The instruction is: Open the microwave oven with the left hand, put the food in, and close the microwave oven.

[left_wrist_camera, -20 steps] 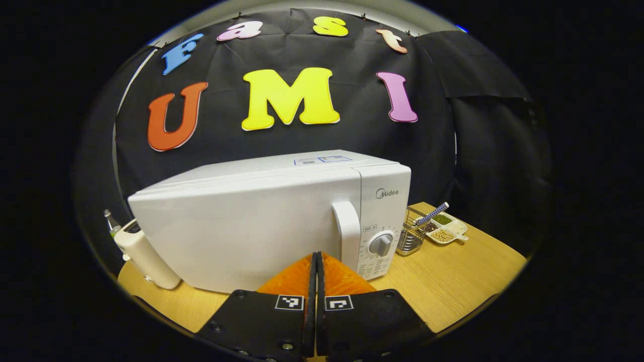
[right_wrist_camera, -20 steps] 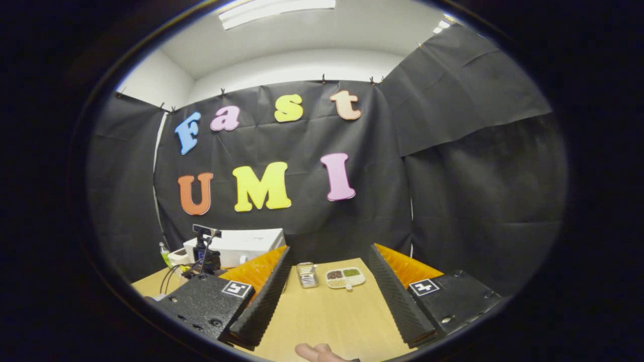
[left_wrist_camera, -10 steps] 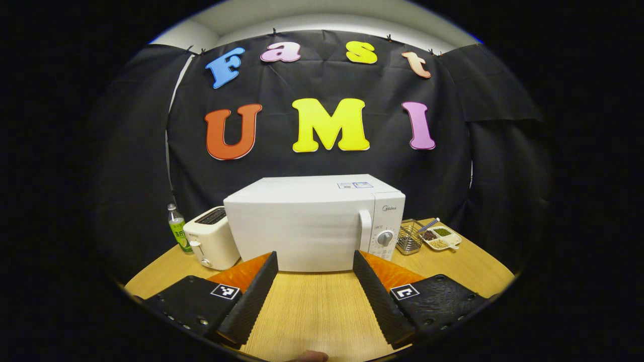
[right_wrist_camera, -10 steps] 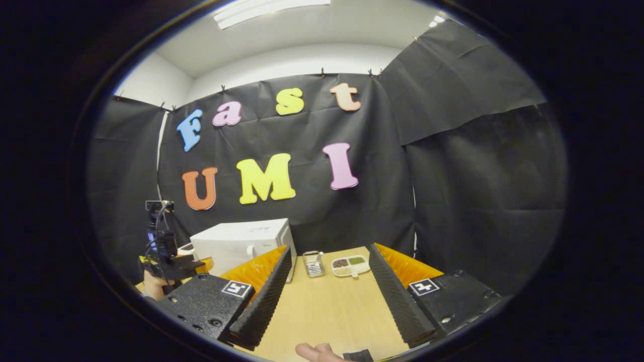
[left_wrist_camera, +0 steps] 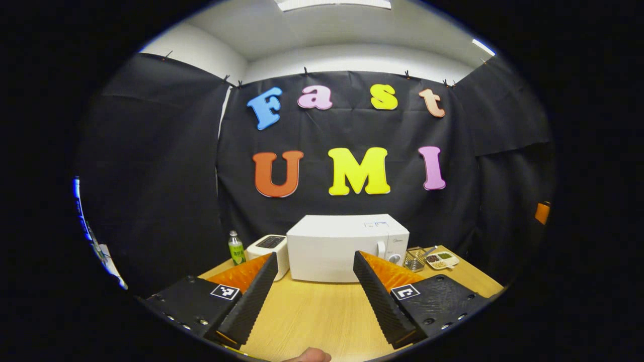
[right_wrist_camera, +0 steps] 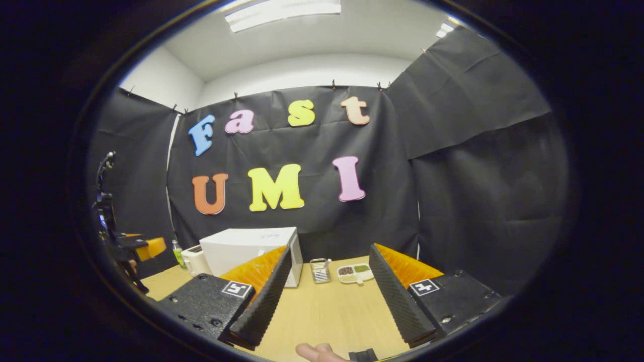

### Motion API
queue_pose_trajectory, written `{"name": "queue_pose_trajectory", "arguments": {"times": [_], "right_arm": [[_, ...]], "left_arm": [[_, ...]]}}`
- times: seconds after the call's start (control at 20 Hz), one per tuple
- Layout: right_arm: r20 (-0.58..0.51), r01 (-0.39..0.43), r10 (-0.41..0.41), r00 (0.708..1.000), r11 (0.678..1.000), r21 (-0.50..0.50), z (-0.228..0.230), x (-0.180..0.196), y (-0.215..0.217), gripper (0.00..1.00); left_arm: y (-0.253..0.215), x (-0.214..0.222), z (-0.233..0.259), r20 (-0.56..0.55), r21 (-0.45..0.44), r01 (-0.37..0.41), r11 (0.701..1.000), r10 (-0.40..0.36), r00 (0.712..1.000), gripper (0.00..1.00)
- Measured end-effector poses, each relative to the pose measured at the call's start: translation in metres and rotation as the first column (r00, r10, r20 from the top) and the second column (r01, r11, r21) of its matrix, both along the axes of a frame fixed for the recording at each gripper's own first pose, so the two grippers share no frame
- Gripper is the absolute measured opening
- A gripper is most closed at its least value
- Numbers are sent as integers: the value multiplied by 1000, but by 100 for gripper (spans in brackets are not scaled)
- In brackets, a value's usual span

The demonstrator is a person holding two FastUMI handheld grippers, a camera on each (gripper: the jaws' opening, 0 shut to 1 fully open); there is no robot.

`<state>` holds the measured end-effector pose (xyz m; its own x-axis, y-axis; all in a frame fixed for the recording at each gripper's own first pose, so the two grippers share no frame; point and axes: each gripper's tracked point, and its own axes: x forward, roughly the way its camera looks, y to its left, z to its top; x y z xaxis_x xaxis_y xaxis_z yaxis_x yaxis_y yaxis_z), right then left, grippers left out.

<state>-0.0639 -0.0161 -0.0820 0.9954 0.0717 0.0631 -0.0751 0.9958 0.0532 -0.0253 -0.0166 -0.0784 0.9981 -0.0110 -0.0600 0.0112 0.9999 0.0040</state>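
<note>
Both grippers are spread wide and empty over the pale wood-grain table (left_wrist_camera: 312,311): the left gripper (left_wrist_camera: 314,289) faces the boxy white microwave (left_wrist_camera: 347,247), door closed, far back on it. The right gripper (right_wrist_camera: 327,294) points toward a wire basket (right_wrist_camera: 320,270) and a compartmented dish (right_wrist_camera: 355,273) of grains.
</note>
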Motion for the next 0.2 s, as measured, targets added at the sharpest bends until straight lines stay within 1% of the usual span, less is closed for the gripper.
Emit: {"name": "queue_pose_trajectory", "arguments": {"times": [0.05,0.1,0.2], "right_arm": [[7,7,-7,1000,1000,-3,1,-5,2,99],[15,5,-5,1000,1000,-4,4,-9,5,87],[19,-6,6,1000,1000,7,6,-17,11,87]], "left_arm": [[2,-13,6,14,-6,-1,1000,1,1000,93],[0,-25,13,25,-26,16,1000,-15,1000,93],[-2,-48,18,46,-71,48,996,-45,998,92]]}}
